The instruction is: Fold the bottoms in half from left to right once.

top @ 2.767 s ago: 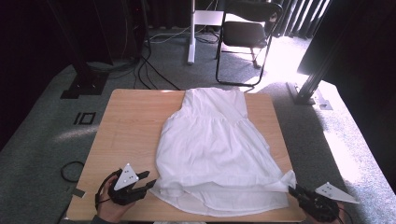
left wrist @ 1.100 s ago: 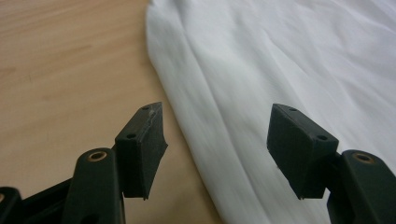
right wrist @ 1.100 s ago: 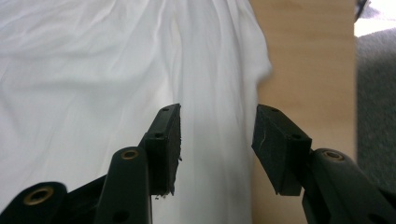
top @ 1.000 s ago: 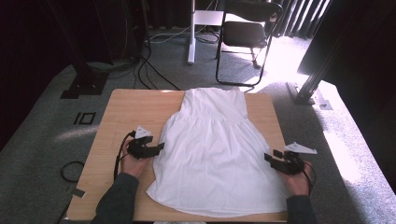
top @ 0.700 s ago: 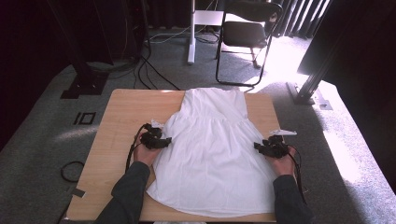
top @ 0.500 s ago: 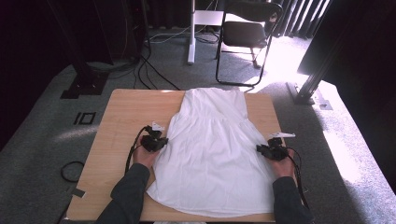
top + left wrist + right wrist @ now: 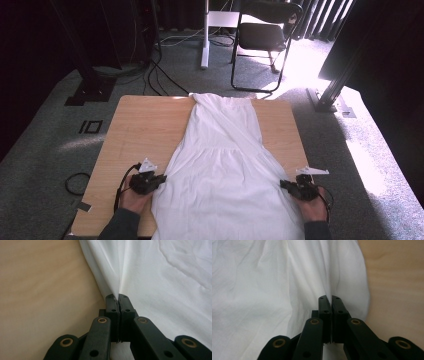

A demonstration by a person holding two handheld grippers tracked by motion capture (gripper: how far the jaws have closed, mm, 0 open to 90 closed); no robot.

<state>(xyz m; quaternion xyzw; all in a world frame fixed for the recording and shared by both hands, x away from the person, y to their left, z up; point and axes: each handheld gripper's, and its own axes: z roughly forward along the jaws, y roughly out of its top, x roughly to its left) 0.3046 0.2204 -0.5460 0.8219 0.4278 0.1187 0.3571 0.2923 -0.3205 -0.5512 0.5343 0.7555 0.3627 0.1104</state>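
A white dress (image 7: 225, 165) lies flat along the wooden table (image 7: 145, 120), its narrow top at the far edge and its wide skirt toward me. My left gripper (image 7: 161, 179) is shut on the skirt's left edge. In the left gripper view the jaws pinch a raised fold of white cloth (image 7: 162, 277). My right gripper (image 7: 284, 184) is shut on the skirt's right edge, its jaws having just closed on it. The right gripper view shows the cloth (image 7: 262, 277) gathered into the jaws, with bare table beside it.
A black folding chair (image 7: 265, 35) and a white stand post (image 7: 204, 35) are on the carpet beyond the table. Cables (image 7: 75, 182) lie on the floor at the left. Bare wood (image 7: 280, 125) flanks the dress on both sides.
Both hands reached from the near corners up to the dress's sides, the jaws closed on its edges, and both have since drawn back toward the near edge. The dress now looks longer and narrower.
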